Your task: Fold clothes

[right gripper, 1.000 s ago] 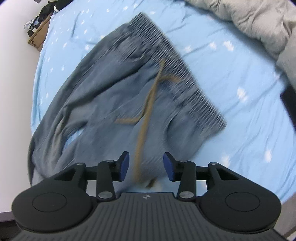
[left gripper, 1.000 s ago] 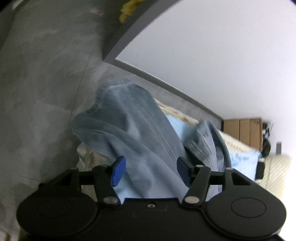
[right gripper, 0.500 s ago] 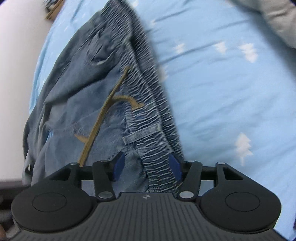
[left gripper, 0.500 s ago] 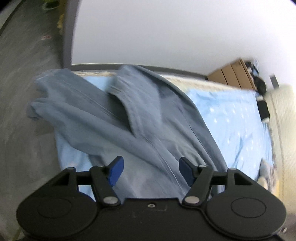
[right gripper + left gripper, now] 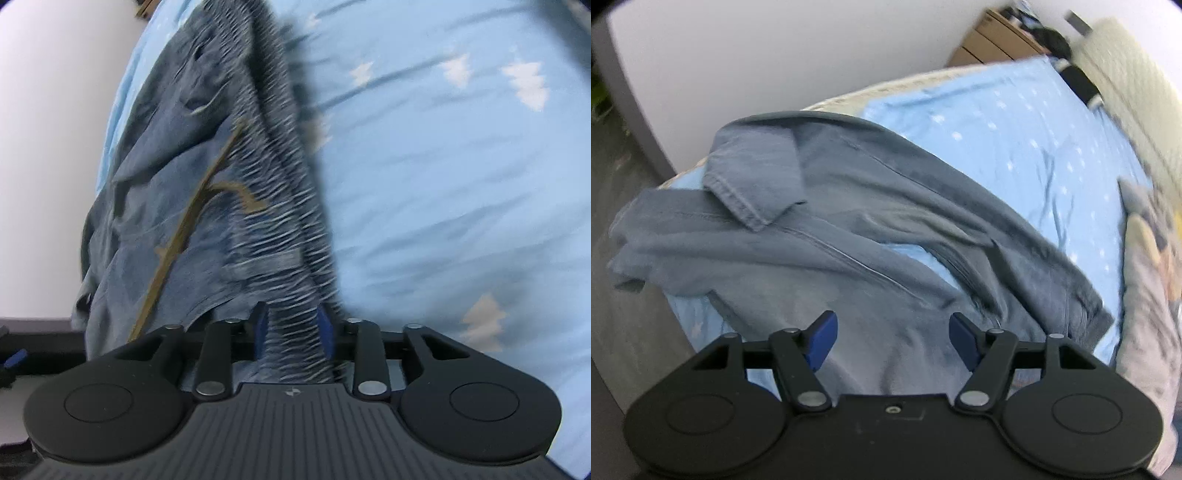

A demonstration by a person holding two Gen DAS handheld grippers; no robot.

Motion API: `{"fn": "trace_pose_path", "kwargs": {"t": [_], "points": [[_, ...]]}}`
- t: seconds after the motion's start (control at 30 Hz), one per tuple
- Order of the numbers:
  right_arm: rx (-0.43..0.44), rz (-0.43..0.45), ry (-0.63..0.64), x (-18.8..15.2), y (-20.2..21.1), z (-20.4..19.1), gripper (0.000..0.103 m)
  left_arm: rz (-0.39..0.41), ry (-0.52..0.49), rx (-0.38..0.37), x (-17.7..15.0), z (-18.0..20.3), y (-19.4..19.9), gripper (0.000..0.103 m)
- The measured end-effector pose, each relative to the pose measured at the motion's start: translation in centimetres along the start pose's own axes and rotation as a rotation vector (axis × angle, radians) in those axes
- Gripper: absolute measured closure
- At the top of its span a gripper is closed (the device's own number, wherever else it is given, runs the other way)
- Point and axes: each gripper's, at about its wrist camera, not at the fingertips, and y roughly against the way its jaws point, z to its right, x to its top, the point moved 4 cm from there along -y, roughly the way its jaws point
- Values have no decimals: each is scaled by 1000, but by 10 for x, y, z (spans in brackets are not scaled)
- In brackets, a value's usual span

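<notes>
Denim trousers (image 5: 871,236): one
Drawstring (image 5: 184,236): one
Bedsheet (image 5: 461,184): one
Grippers: two are counted, left (image 5: 892,341), right (image 5: 293,330)

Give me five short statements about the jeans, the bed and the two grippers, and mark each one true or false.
1. The right hand-held gripper has the gathered waistband of the blue jeans between its fingers. True.
2. The left hand-held gripper is clamped shut. False: its fingers stand wide apart over the denim.
3. The bed sheet is light blue with small white shapes. True.
4. The drawstring is white. False: it is tan-brown.
5. The jeans lie neatly folded in a square. False: they are spread out and rumpled, one leg hem turned over.
</notes>
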Motion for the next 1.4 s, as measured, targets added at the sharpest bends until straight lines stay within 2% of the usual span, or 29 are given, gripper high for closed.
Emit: {"fn": "trace_pose_path", "kwargs": {"t": [0.13, 0.23, 0.4, 0.77, 0.97, 1.1, 1.3, 1.4], "points": [[121, -48, -78, -7, -5, 9, 57, -26, -92, 31, -6, 21, -7, 39], [204, -83, -82, -12, -8, 4, 58, -35, -165, 82, -10, 35, -12, 39], [277, -56, -108, -15, -3, 0, 58, -26, -277, 167, -14, 52, -8, 39], [304, -35, -77, -15, 6, -3, 58, -20, -401, 265, -18, 63, -11, 38], [342, 7, -175, -13, 15, 17, 58, -26, -382, 259, -20, 55, -14, 38], [358, 38, -217, -11, 22, 24, 58, 17, -354, 256, -17, 50, -9, 38], [341, -5, -199, -8, 8, 23, 56, 11, -332, 236, -18, 46, -9, 38], [276, -12, -173, -6, 1, 26, 54, 10, -340, 234, -19, 46, -8, 38]]}}
